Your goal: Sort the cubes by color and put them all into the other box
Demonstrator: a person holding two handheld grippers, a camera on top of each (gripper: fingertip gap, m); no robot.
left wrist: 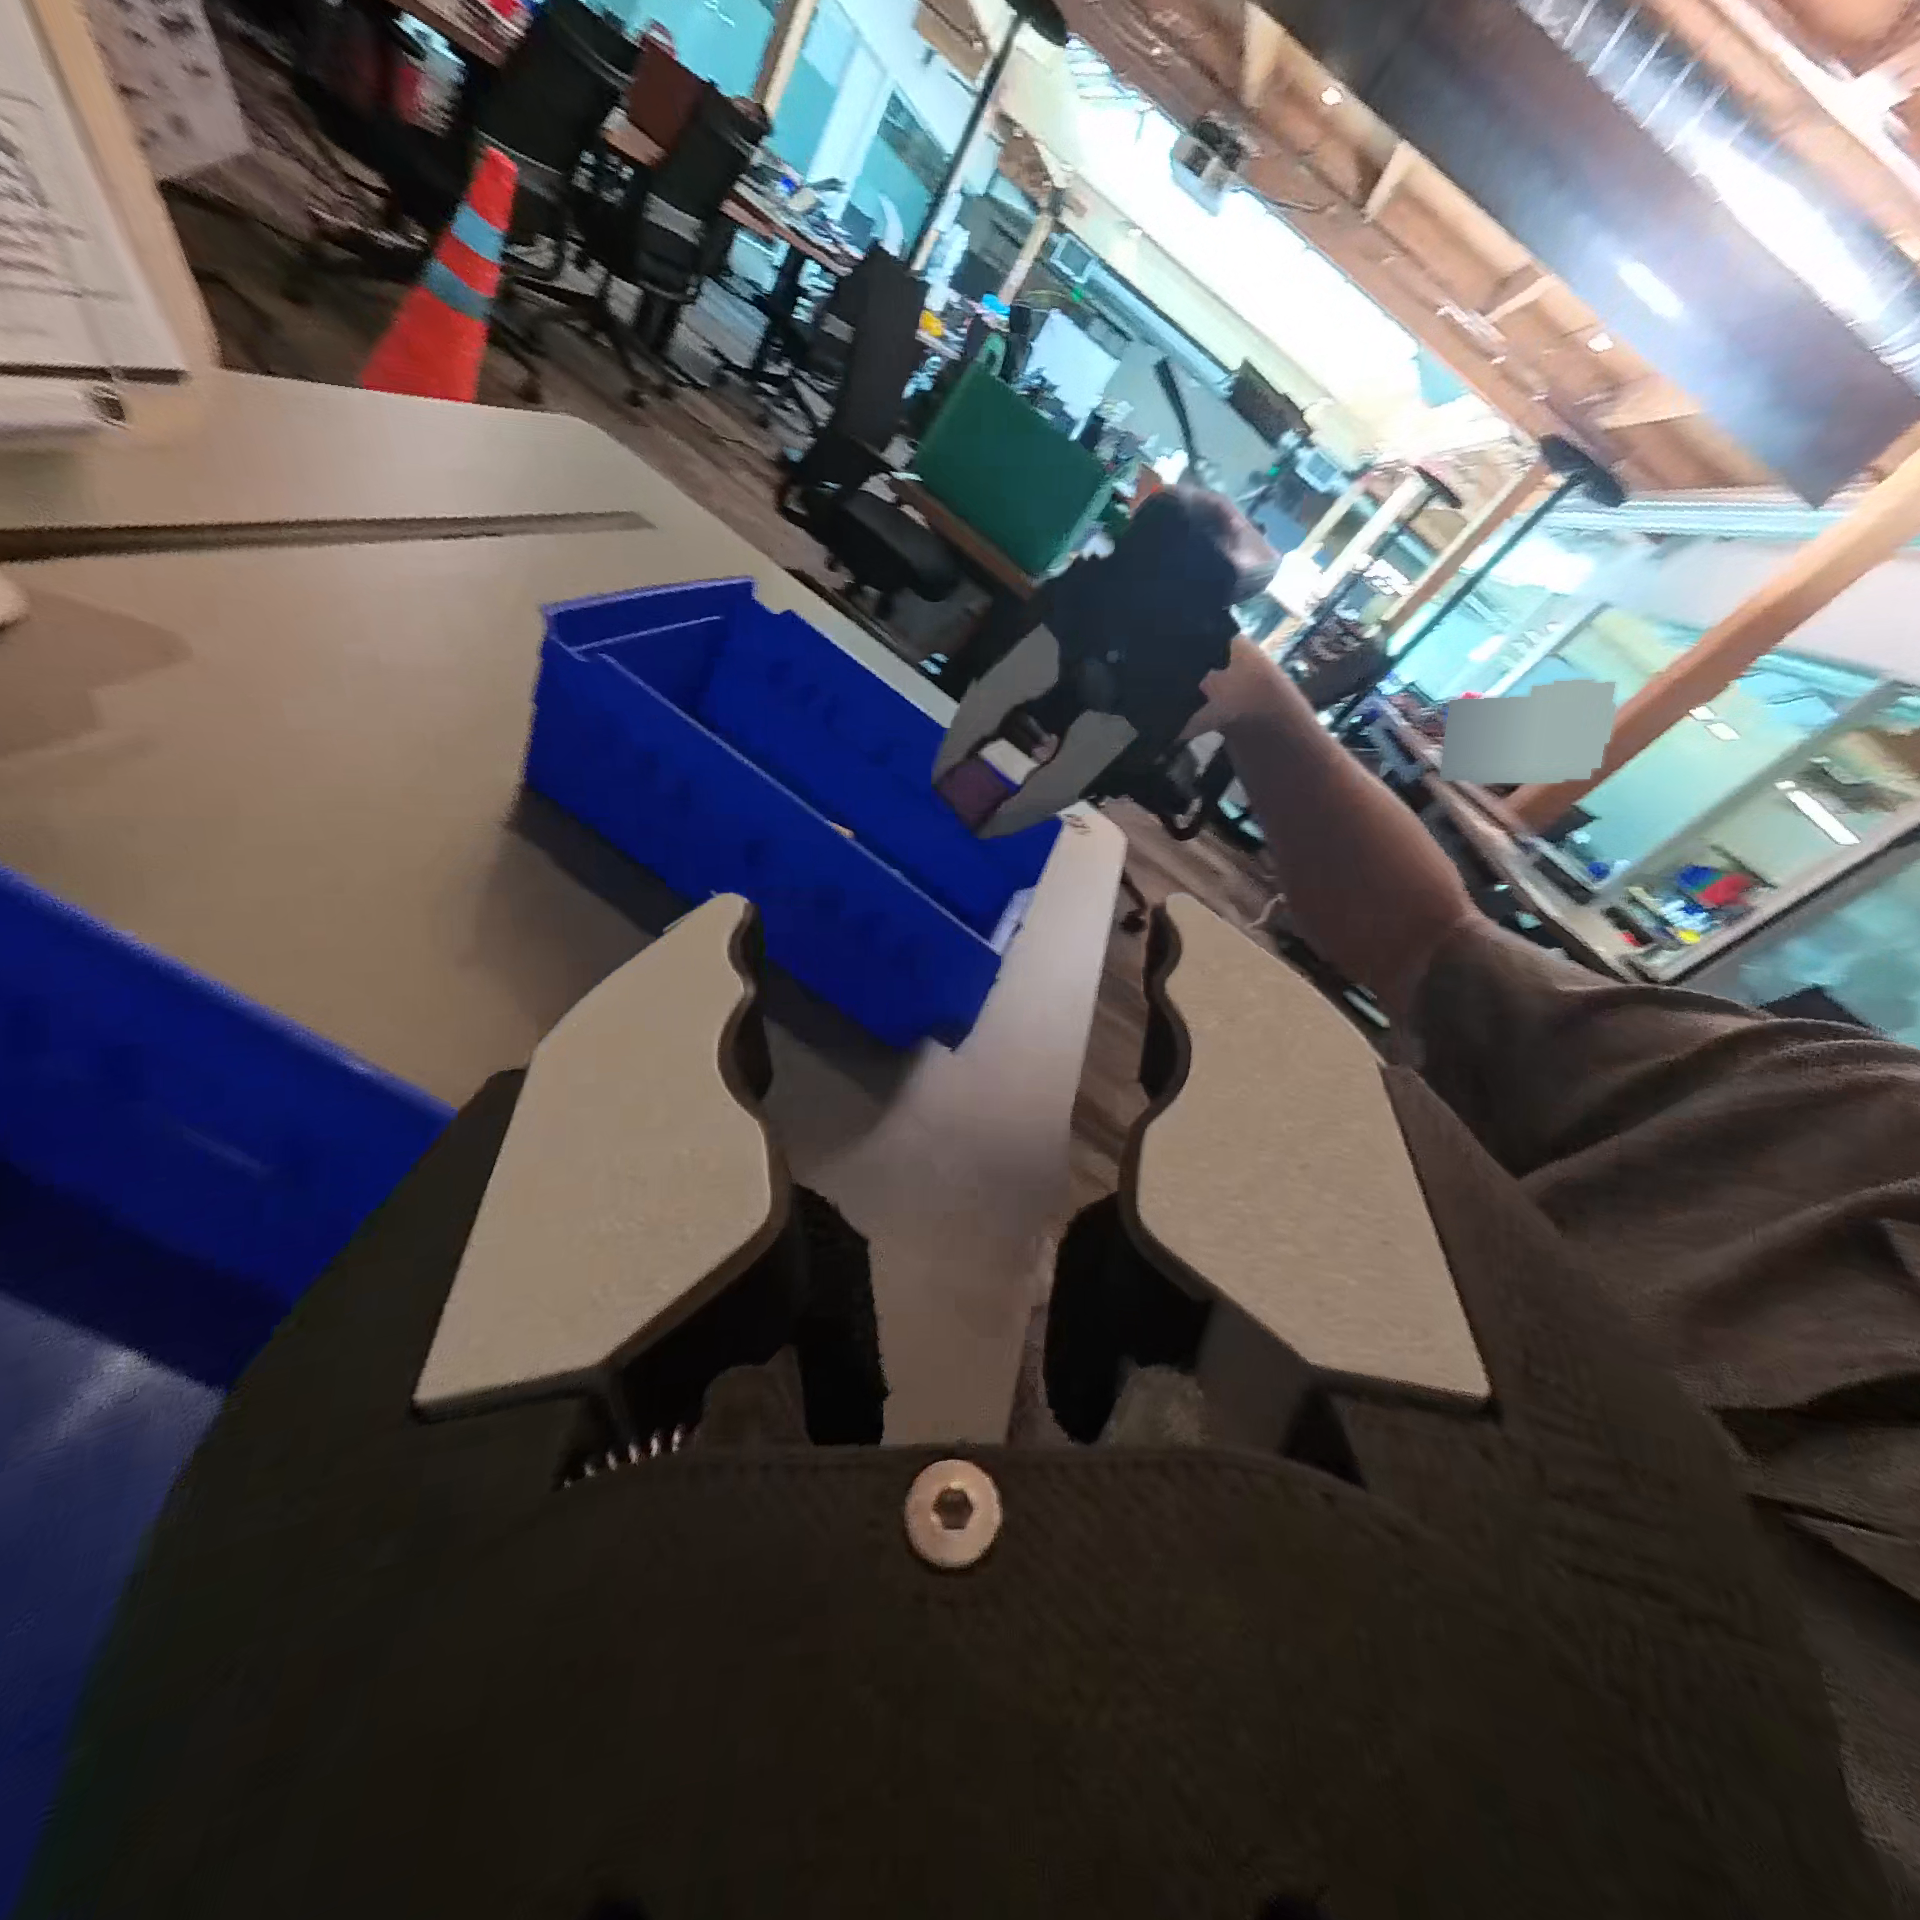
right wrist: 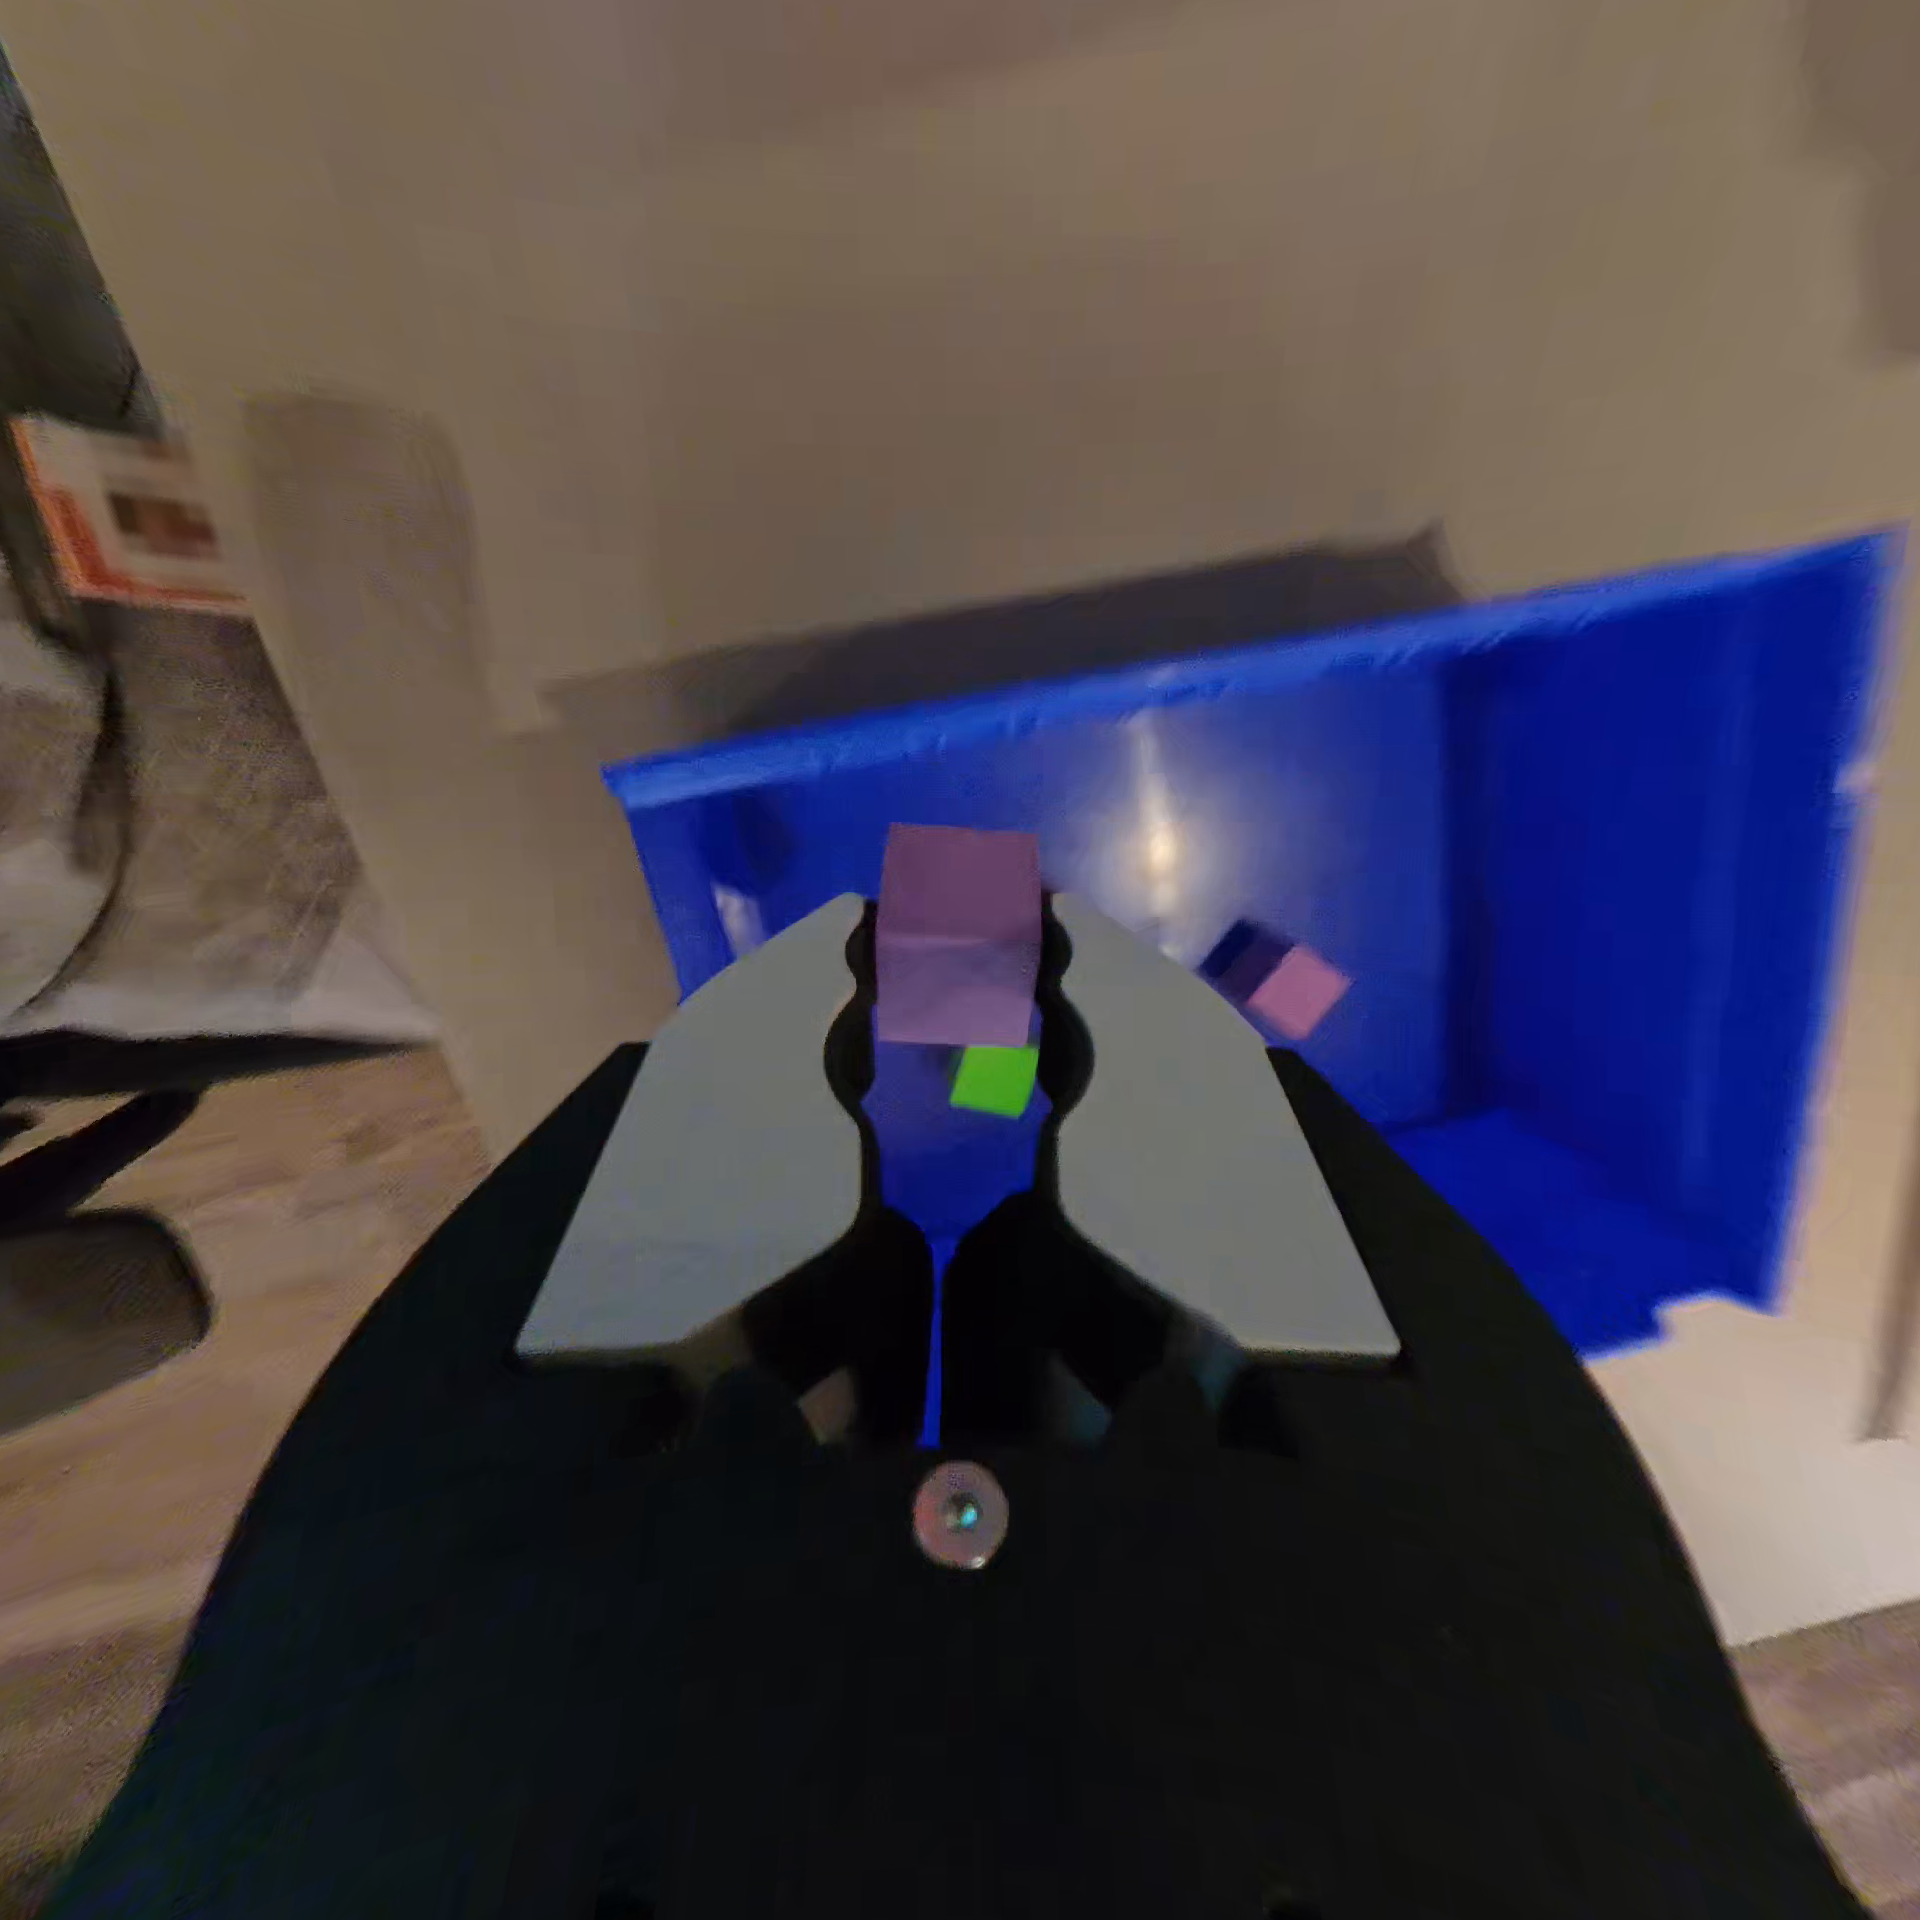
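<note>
The beige table [left wrist: 312,582] is the biggest thing here, and just ahead of the left gripper [left wrist: 951,914] sits a blue bin [left wrist: 748,831] on it. A second blue bin [left wrist: 156,1091] is cut off hard by the frame edge to that gripper's left, so no idea what's in it. The left gripper has its fingers spread wide with nothing between them, hovering over the table edge.

The right gripper [right wrist: 958,914] is clamped on a purple cube [right wrist: 956,935] at its tips, held right above the open bin. Below and beyond the tips, on the bin floor [right wrist: 1558,1195], there's another purple cube [right wrist: 1294,992] off to the right and a small green cube [right wrist: 992,1081] almost straight under the held one.

My guess: keeping the cube level and centred over the bin, clear of the walls, is the tidy way to handle it.

The right wrist view is pretty smeared, so cube edges are mushy. From the left wrist view the bin's inside is mostly hidden by its near wall.
</note>
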